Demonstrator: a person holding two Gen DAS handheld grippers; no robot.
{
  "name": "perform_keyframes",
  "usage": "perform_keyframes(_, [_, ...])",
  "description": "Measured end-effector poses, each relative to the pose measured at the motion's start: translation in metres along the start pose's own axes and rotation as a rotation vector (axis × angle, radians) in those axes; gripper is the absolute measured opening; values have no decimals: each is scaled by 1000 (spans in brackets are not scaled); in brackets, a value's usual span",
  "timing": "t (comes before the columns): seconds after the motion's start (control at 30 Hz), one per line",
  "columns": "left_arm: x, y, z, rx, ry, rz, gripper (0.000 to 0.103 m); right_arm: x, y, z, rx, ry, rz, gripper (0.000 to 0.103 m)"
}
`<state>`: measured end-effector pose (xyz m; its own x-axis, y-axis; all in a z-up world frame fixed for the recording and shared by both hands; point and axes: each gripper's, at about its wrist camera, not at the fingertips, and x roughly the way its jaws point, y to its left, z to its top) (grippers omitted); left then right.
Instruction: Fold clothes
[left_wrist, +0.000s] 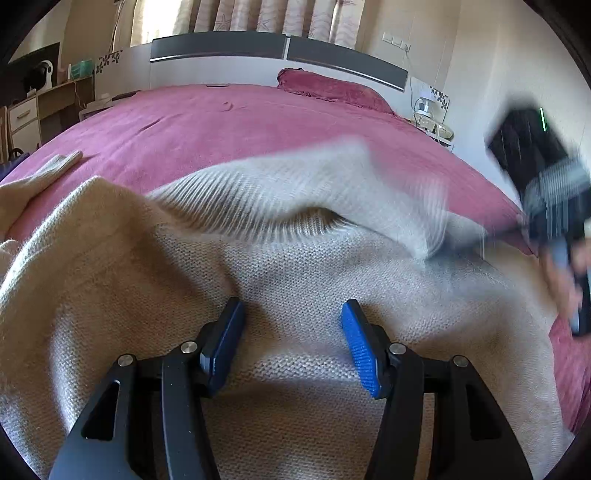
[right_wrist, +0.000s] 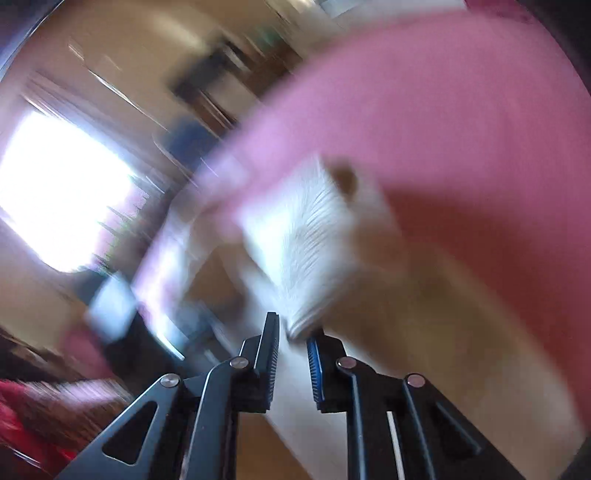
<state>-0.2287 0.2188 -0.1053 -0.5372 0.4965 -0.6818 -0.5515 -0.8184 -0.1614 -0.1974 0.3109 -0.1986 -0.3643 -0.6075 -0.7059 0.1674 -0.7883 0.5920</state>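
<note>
A cream knit sweater (left_wrist: 295, 266) lies spread on the pink bed (left_wrist: 221, 125). My left gripper (left_wrist: 291, 317) stands open, its blue pads (left_wrist: 360, 343) resting apart on the flat knit with no fold pinched between them. The sweater's ribbed hem (left_wrist: 258, 206) is lifted and stretched to the right, toward my blurred right gripper (left_wrist: 532, 221). In the right wrist view the right gripper (right_wrist: 293, 334) has narrow jaws nipping the ribbed edge (right_wrist: 314, 251) at their tips. That view is heavily smeared.
A folded cream cloth (left_wrist: 55, 166) lies at the bed's left edge. A pink pillow (left_wrist: 332, 90) sits by the headboard (left_wrist: 277, 51). A desk (left_wrist: 48, 107) stands at the left, a nightstand (left_wrist: 432, 122) at the right. A hand (left_wrist: 565, 280) holds the right gripper.
</note>
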Motion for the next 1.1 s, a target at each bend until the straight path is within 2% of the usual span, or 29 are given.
perform_keyframes(0.03, [-1,-1,0,0,0,1,58,10,-5,-18,12,71,-46,13])
perform_keyframes(0.07, [-3,-2,0,0,0,1,58,6,-7,-29,28,41,-45,13])
perform_keyframes(0.1, [-4,-3,0,0,0,2,58,-6,-9,-32,96,-30,-45,14])
perform_keyframes(0.17, [-16,-1,2,-4,-2,-1,58,-30,-13,-36,225,-172,-43,21])
perform_keyframes(0.23, [-13,5,3,0,-1,-6,58,-51,-7,-25,234,-326,40,23])
perform_keyframes(0.27, [-11,8,4,2,-1,-9,58,-55,-2,-13,229,-362,63,29])
perform_keyframes(0.3, [-9,12,4,4,0,-12,58,-58,3,-1,226,-393,83,30])
perform_keyframes(0.37, [-11,7,1,-2,-1,-11,58,-45,8,42,237,-326,40,30])
perform_keyframes(0.43, [-14,3,-3,-9,-2,-9,58,-11,10,86,239,-170,-106,30])
perform_keyframes(0.5, [-18,1,-5,-14,-4,-10,58,30,8,113,245,-21,-150,32])
perform_keyframes(0.53, [-21,2,-5,-16,-5,-13,58,46,7,116,262,43,-119,32])
perform_keyframes(0.57, [-22,2,-6,-20,-6,-17,58,64,3,118,296,100,-124,32])
perform_keyframes(0.6, [-22,3,-6,-25,-8,-23,58,69,-5,113,312,104,-132,32])
perform_keyframes(0.7, [-22,5,-7,-38,-14,-36,58,90,1,123,314,32,21,32])
perform_keyframes(0.73, [-23,5,-7,-41,-14,-39,58,92,3,129,309,-27,35,32])
perform_keyframes(0.83, [-24,6,-9,-46,-16,-44,58,93,12,147,258,-183,-3,32])
perform_keyframes(0.97, [-24,9,-8,-66,-19,-67,58,73,36,150,127,-276,-30,32])
perform_keyframes(1.07, [-25,9,-9,-74,-20,-73,58,34,35,139,105,-270,-32,32])
perform_keyframes(1.1, [-26,9,-9,-73,-18,-71,58,12,34,118,105,-265,-34,32])
